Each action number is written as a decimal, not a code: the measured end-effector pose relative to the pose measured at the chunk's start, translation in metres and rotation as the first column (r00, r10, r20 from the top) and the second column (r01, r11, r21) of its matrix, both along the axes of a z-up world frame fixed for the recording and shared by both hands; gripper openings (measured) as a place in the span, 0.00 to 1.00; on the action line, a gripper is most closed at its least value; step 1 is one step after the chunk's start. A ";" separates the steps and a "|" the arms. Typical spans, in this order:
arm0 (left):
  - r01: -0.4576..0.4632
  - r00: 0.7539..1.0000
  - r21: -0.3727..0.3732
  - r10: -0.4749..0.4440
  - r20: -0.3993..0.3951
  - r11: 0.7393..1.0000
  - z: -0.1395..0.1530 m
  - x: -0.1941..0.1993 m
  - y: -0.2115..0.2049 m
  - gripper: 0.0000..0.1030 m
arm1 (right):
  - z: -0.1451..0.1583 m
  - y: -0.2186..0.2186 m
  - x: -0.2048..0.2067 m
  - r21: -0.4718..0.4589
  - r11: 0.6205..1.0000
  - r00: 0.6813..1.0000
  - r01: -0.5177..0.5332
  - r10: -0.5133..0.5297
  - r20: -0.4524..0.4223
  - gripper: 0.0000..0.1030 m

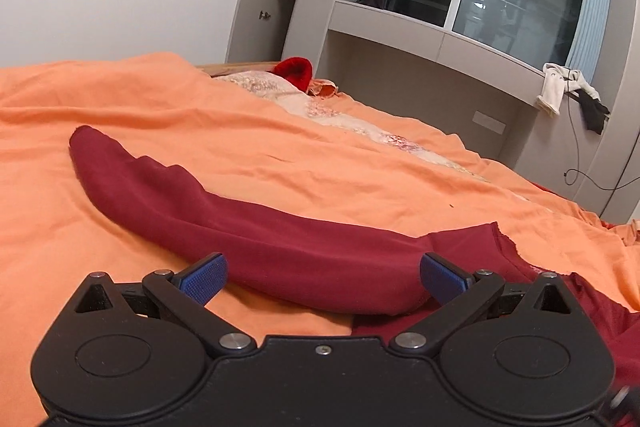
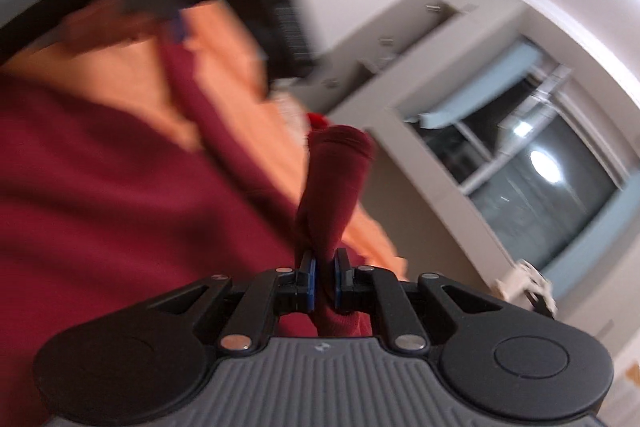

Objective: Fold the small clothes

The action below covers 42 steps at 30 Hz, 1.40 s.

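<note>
Right tool [image 2: 324, 273] pinches maroon garment [image 2: 100, 195] — orange bedding [image 2: 132, 75] behind.

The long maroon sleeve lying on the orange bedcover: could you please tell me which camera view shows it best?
The left wrist view: the maroon sleeve lies sharp and nearly full-length across the orange bedcover. The right wrist view is motion-blurred, showing it only as a dim streak beyond the maroon cloth pinched in the right claw.

One dark maroon knit garment [image 1: 248, 227] lies on one bed covered by a single orange sheet [image 1: 120, 107], and one bright red knitted item [image 1: 294, 71] sits at the bed's far end. Two tongs show, the left tongs [image 1: 323, 273] and the right tongs [image 2: 324, 281], each with two blue pads. On the window ledge hang two cloths, one white [image 1: 554, 87] and one black [image 1: 594, 107].
</note>
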<state>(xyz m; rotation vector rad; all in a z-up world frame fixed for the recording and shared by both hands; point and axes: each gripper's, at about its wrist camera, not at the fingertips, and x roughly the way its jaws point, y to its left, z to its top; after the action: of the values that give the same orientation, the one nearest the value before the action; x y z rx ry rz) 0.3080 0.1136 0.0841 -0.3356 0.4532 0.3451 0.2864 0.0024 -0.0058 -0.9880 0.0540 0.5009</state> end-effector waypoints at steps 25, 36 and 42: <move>0.283 0.948 -0.196 -0.305 -0.093 0.939 -0.039 0.006 -0.031 0.83 | 0.042 -0.247 0.073 0.631 0.574 0.845 0.522 -0.243 -0.477 1.00; 0.333 0.927 -0.088 -0.343 -0.152 0.939 -0.049 0.011 -0.050 0.53 | 0.008 -0.318 0.132 0.651 0.316 0.715 0.690 -0.161 -0.680 0.18; 0.377 0.908 0.073 -0.354 -0.223 0.923 -0.057 0.009 -0.071 0.53 | 0.030 -0.330 0.118 0.701 0.280 0.751 0.656 -0.152 -0.642 0.10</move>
<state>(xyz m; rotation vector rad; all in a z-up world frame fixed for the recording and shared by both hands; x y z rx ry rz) 0.3170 0.0424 0.0275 -0.0967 0.6854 0.0359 0.4042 -0.3280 0.0245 0.3272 0.4338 0.1640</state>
